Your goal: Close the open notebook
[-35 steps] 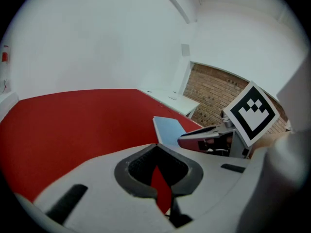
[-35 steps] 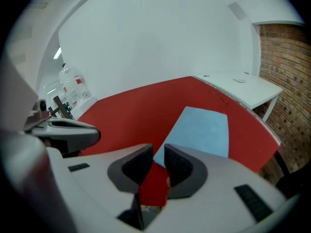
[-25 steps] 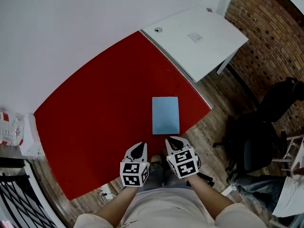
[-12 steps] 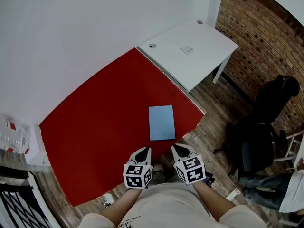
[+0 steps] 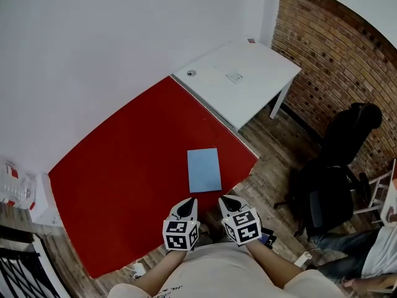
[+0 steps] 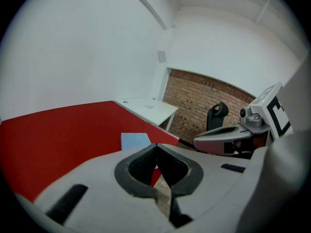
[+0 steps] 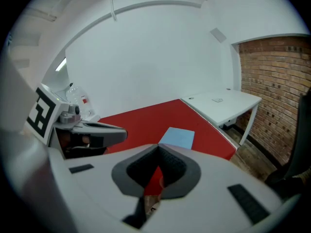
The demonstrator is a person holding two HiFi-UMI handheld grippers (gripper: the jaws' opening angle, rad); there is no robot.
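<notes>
We have drawn both grippers back toward our chest. A second ago they sat just short of the notebook [image 5: 204, 170]. Now a clear strip of red table [image 5: 124, 166] and floor lies between their tips and its near edge. Our view has also lifted, taking in more of the white desk [image 5: 239, 79] and the brick wall.

The left gripper [image 5: 190, 201] has its fingers pressed together at the tips with nothing between them. The right gripper [image 5: 224, 198] is the same, its last small gap gone over the past second. Each gripper's own view shows only table and floor through the notch behind the meeting pads.

The notebook has not shifted. It lies flat on the red table, close to the edge nearest us, with one plain blue cover facing up and no pages showing.

We judge the notebook closed and the task done. This pulling away reads as our retreat, with nothing left to grip.
</notes>
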